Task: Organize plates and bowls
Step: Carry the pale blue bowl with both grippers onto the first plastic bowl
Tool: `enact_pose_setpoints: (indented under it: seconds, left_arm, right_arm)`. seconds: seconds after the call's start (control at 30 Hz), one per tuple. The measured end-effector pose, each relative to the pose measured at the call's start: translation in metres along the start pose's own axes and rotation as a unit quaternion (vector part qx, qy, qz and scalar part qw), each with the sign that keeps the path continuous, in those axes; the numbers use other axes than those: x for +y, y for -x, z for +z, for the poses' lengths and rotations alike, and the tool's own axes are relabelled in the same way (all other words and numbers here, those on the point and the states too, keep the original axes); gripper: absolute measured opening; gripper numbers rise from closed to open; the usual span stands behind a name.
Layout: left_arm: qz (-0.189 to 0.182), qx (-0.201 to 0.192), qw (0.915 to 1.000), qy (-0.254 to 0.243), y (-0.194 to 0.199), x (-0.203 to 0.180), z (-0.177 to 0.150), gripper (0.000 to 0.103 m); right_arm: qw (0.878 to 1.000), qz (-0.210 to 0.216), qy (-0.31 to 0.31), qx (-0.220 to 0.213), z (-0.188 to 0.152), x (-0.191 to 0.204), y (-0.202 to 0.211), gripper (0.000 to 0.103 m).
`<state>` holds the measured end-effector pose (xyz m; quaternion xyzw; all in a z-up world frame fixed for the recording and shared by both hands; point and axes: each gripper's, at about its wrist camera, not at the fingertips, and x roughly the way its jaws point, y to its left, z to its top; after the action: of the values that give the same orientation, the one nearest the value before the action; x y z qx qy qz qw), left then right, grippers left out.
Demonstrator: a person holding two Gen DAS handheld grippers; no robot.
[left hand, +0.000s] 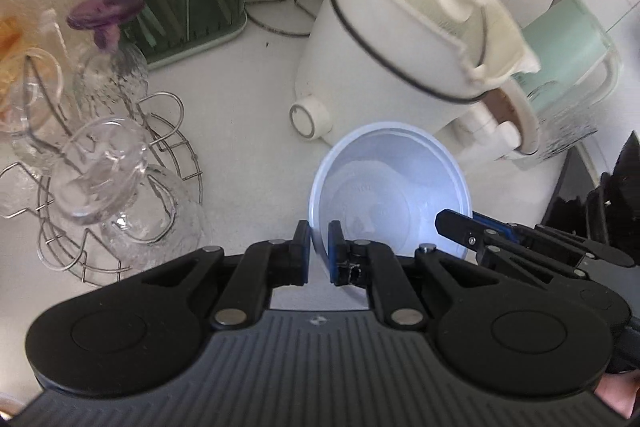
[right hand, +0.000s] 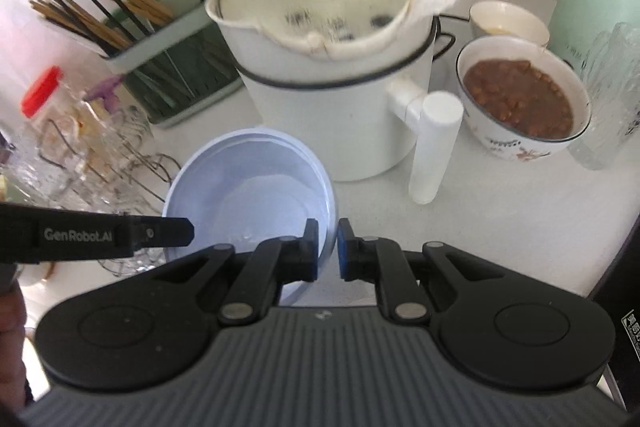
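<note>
White counter [right hand: 500, 219] bears pale-blue, empty bowl [right hand: 256, 187].

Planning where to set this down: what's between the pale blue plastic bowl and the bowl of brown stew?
In the right wrist view, the white electric pot's handle hangs between the pale blue plastic bowl and the stew bowl; otherwise bare white counter.

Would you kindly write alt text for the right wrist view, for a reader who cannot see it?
The right gripper pinches the near rim of an empty pale blue bowl on a white counter, while the left gripper reaches its rim from the left. Behind stand a lidded white cooking pot, a bowl of brown food and a chopstick holder.
</note>
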<state>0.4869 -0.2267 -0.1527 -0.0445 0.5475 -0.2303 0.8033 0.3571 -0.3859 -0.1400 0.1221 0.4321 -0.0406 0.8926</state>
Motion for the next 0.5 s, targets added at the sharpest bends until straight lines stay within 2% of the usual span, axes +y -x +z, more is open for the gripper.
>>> enact_pose_setpoints:
  seconds: [0.2, 0.5]
  left_arm:
    - [-0.018, -0.001, 0.9997, 0.016, 0.028, -0.004, -0.012, 0.01]
    - [-0.021, -0.018, 0.9996, 0.005, 0.068, -0.017, -0.042, 0.01]
  right_arm:
    - [1.0, 0.002, 0.007, -0.02, -0.007, 0.004, 0.03, 0.013]
    - [0.999, 0.02, 0.003, -0.044, -0.029, 0.005, 0.072, 0.013]
